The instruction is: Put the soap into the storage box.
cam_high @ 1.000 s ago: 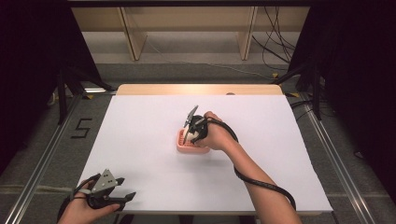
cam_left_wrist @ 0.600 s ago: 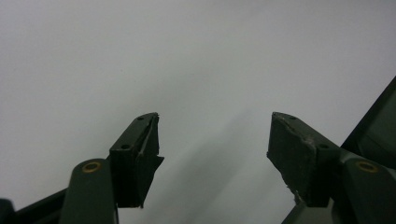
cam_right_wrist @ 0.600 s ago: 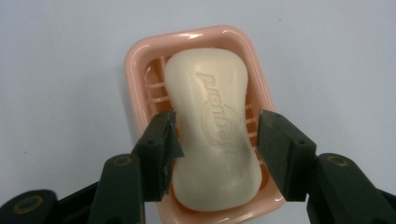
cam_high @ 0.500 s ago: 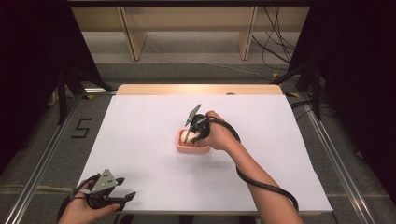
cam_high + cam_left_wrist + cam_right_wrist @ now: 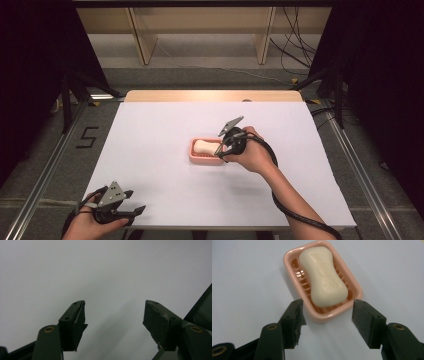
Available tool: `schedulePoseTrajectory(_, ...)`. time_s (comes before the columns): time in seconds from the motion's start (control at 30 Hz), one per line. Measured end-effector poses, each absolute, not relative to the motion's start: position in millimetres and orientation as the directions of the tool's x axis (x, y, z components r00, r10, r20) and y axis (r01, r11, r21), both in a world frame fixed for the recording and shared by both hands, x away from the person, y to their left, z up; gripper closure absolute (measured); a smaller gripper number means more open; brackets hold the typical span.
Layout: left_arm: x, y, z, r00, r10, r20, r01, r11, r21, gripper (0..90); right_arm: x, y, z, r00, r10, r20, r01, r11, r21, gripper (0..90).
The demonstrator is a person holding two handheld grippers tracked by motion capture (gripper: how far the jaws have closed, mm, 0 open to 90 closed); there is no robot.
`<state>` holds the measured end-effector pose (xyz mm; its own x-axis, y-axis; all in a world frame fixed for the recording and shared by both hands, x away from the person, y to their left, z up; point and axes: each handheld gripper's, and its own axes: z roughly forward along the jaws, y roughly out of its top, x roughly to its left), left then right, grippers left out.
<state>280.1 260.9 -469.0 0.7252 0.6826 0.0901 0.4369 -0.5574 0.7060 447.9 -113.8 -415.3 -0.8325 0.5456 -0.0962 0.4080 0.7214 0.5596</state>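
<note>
A pink soap dish (image 5: 197, 156) (image 5: 291, 255) lies at the middle of the white table, and a cream bar of soap (image 5: 204, 146) (image 5: 323, 277) rests inside it. My right gripper (image 5: 220, 149) (image 5: 327, 307) hovers at the dish's right end, open, its jaws spread a little wider than the dish and holding nothing. Down at the table's front left corner a hand keeps my left gripper (image 5: 134, 202) (image 5: 114, 312) low over the bare white surface. It is open too, with nothing between the jaws.
The white table top (image 5: 160, 125) lies bare around the dish. A wooden strip (image 5: 215, 95) runs along its far edge. Beyond it stand shelf frames and loose cables (image 5: 295, 52) on the floor. Metal rails (image 5: 45, 170) flank both sides.
My right gripper has drawn back to the right, from over the soap to the dish's right end. The soap stays in the dish. The left gripper has not moved.
</note>
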Motion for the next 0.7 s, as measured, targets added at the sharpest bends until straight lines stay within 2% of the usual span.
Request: schedulePoseTrajectory(0.7,280,260,-470,0.720,0.689,0.086,0.442,-0.550,0.709,33.5,395,-167,-424,-0.773,0.631,-0.065,0.483,0.652,0.584,40.6)
